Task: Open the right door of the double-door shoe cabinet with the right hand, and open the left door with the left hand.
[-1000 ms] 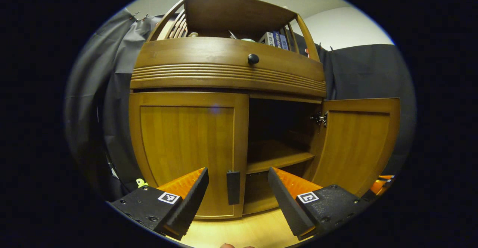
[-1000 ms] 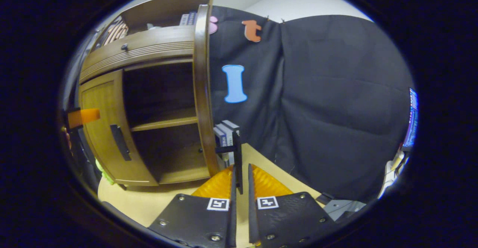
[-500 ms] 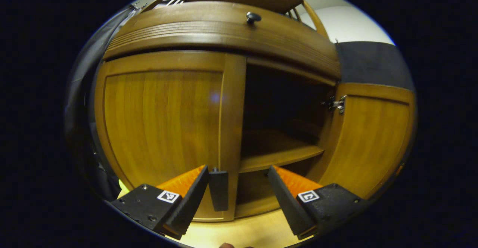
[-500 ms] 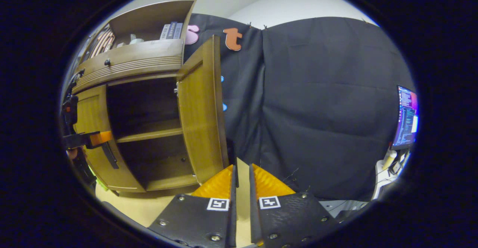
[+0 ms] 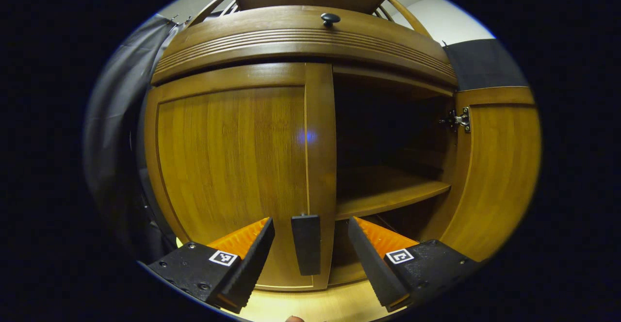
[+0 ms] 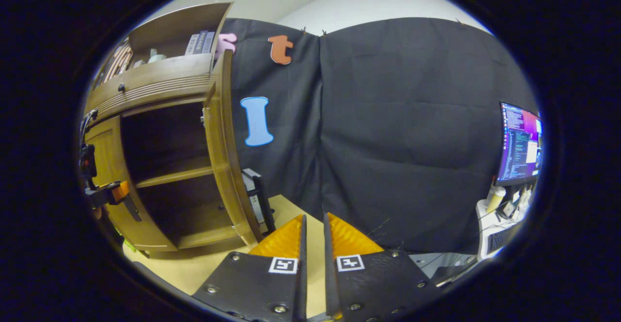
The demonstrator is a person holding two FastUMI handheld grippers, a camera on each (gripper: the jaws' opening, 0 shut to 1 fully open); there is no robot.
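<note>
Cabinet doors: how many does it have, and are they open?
2. The left door is shut, with its dark handle between the left gripper's open fingers. The right door is swung wide open, showing the shelf inside.

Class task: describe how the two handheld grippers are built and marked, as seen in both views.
Each gripper, left gripper and right gripper, has two wedge-shaped fingers with ridged inner faces, mounted on textured black blocks with visible screws. Each block carries a small square black-and-white marker.
</note>
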